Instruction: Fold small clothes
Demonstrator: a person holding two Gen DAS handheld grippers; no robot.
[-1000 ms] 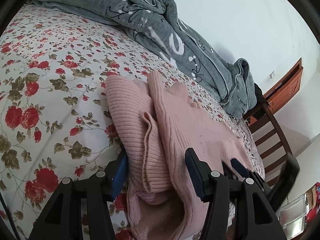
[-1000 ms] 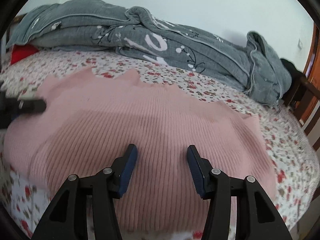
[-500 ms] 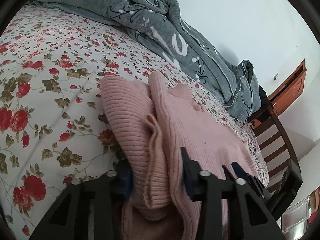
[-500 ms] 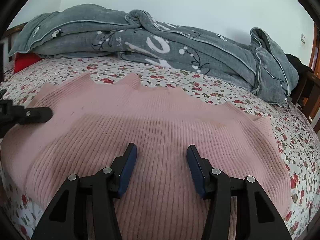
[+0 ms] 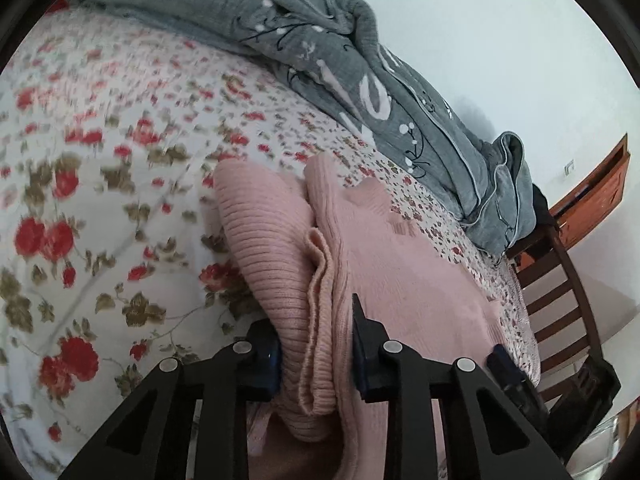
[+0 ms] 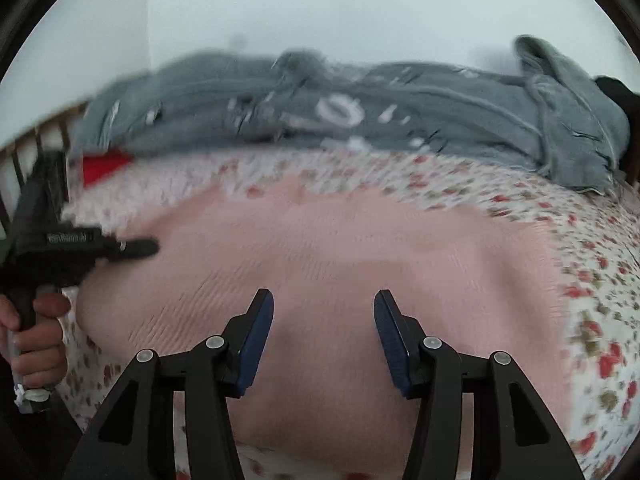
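Black left gripper (image 5: 316, 344) (blue pads (image 5: 269, 364), silver screws).

The grey blanket (image 5: 400, 92) carries large white printed letters; in the left wrist view the shapes resemble "V", "O" and a further partial character, but folds break the word and it cannot be read whole. In the right wrist view the same print is blurred; only a round "O" shape is distinguishable. The left claw (image 6: 132, 248) body bears a small white label, too blurred to read.
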